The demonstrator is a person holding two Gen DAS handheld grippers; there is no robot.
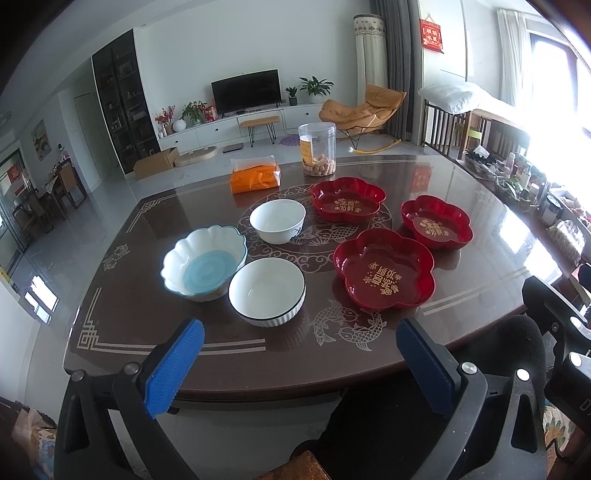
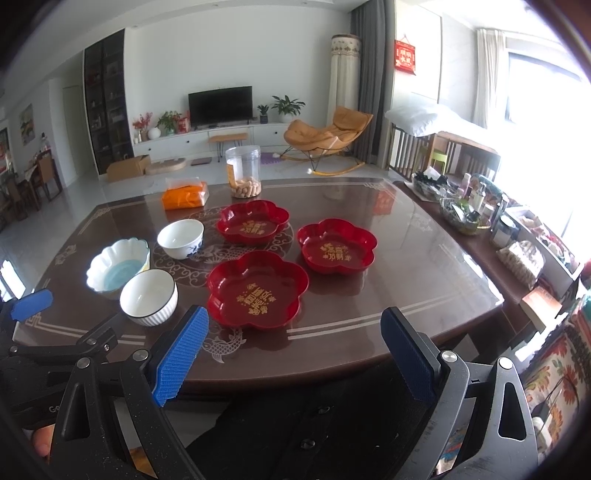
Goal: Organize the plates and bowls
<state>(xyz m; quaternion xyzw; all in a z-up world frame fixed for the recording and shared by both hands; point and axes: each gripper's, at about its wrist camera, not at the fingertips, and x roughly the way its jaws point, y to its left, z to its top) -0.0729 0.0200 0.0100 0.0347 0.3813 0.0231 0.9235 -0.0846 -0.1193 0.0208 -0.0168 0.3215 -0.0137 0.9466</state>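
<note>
A family living room in a home: a flat-screen television (image 1: 245,90) on a long white cabinet (image 1: 236,127) with potted plants (image 1: 315,88), an orange rocking lounge chair (image 1: 360,110) by grey curtains (image 1: 393,55), a red wall hanging (image 1: 431,34), and a glossy patterned dining bench (image 1: 424,177) set with bowls and red dishes.

White walls and a pale glossy floor. A TV (image 1: 245,90) sits on a long white cabinet (image 1: 236,127), an orange rocking chair (image 1: 364,109) beside grey curtains (image 1: 397,55). Glare from the window (image 2: 546,96) washes out, perhaps, a cluttered sideboard (image 2: 480,221).
</note>
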